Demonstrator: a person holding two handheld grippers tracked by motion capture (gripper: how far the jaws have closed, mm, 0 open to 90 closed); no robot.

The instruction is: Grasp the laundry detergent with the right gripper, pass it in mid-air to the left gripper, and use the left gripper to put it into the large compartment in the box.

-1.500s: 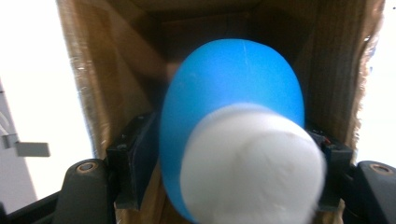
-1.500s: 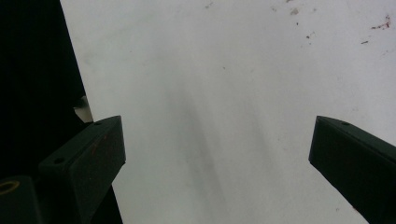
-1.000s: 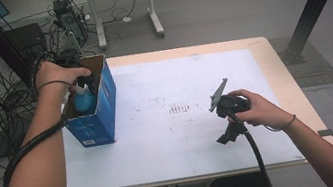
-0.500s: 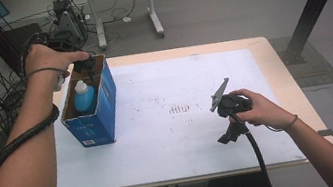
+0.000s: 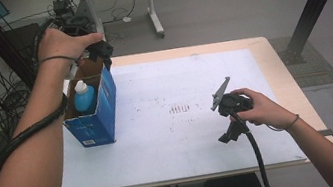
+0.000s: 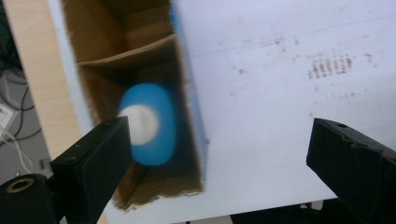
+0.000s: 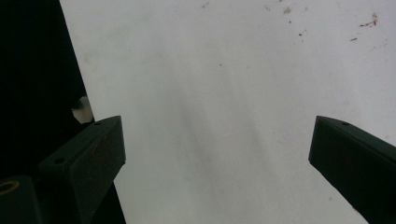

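Left gripper (image 5: 99,51) gapes empty above bottle (image 5: 84,97); box (image 5: 100,116) upright.

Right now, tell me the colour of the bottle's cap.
White, on the blue bottle; clearest in the high view.

High view: fixed above the near side, looking forward and down over the whole table (image 5: 270,57). Left gripper view: above the far-left corner, looking down into the blue box (image 6: 191,112), also in high view (image 5: 102,114). Right gripper view: close over the white sheet (image 7: 224,107).
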